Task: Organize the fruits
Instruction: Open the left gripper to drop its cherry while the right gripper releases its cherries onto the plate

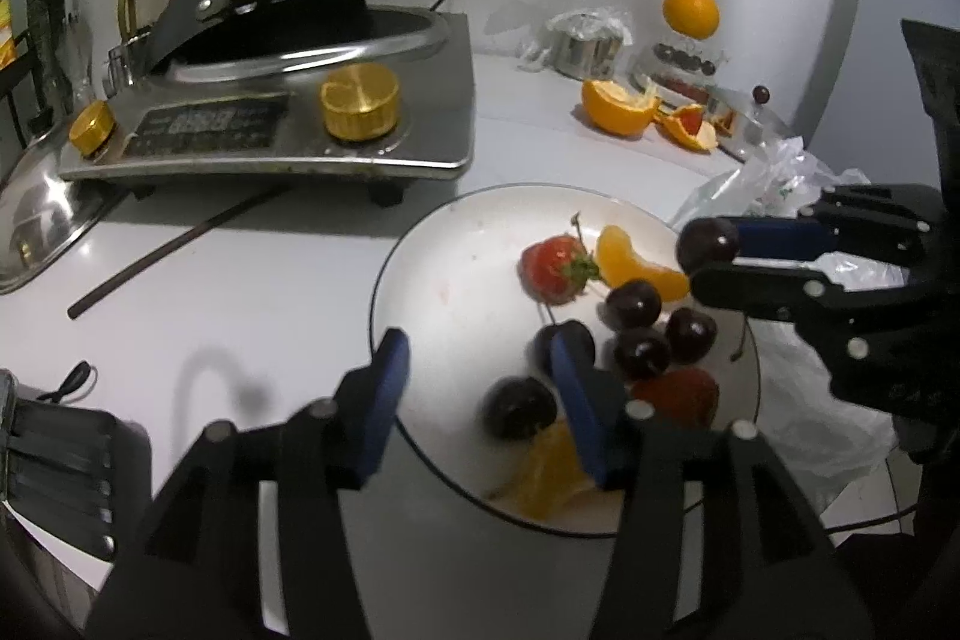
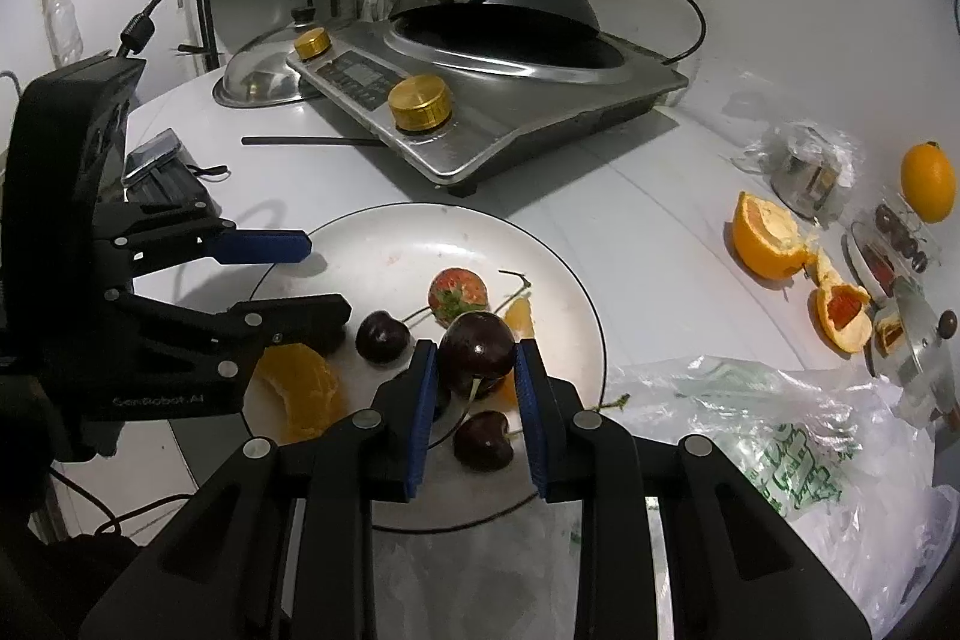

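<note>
A white plate (image 1: 456,244) (image 2: 384,256) holds a strawberry (image 1: 553,268) (image 2: 458,293), orange segments (image 1: 642,263) (image 2: 297,391) and several dark cherries (image 1: 633,304) (image 2: 383,337). My right gripper (image 2: 477,361) (image 1: 708,256) is shut on a dark cherry (image 2: 477,353) (image 1: 708,242) and holds it just above the plate's right side. My left gripper (image 1: 480,376) (image 2: 318,274) is open and empty, its fingers spread over the plate's left part.
An induction cooker with a wok (image 1: 288,100) (image 2: 480,88) stands behind the plate. A dark stick (image 1: 174,244) lies beside it. Orange peels (image 1: 618,106) (image 2: 768,235), a whole orange (image 1: 690,10), a metal cup and a fruit tray sit at the back right. A plastic bag (image 2: 780,436) lies right of the plate.
</note>
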The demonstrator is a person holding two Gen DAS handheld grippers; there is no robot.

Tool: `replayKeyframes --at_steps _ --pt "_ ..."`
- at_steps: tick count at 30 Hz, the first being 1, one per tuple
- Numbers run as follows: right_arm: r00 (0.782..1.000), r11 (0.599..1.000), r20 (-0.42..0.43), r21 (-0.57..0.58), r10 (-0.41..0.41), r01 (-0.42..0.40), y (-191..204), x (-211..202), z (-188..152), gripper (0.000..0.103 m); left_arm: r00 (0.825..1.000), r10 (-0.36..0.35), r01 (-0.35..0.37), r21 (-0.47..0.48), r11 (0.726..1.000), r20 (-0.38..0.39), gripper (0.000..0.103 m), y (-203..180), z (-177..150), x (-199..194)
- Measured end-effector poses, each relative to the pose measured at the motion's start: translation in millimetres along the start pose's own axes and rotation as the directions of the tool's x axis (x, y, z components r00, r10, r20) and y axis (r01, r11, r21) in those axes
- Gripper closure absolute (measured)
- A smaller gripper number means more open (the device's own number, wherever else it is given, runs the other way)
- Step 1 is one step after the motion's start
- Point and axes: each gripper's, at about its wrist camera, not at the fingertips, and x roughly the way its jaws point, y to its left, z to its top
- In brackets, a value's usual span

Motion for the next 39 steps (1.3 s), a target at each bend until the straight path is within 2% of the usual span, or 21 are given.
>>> replayKeyframes --at_steps 8,17,28,39 --pt "1.0 0.999 0.003 -0.033 0.011 -0.011 12.2 8.4 13.7 0.075 0.999 0.019 -0.018 -0.028 0.999 0.043 0.051 14.9 0.7 -17.6" --pt "0.999 0.998 0.006 -0.048 0.05 -0.049 25.9 29.1 31.6 0.075 0.998 0.026 -0.023 -0.053 0.998 0.054 0.051 32.4 -4.4 -25.7" --pt "0.996 0.996 -0.028 -0.037 0.085 -0.086 34.4 68.1 43.7 0.075 0.999 0.031 -0.027 -0.077 0.997 0.043 0.051 42.7 -7.9 -19.3" --pt "0.994 0.994 -0.056 -0.05 0.096 -0.099 39.8 83.7 45.8 0.075 0.998 0.052 -0.048 -0.089 0.995 0.035 0.051 45.0 -9.9 -18.3"
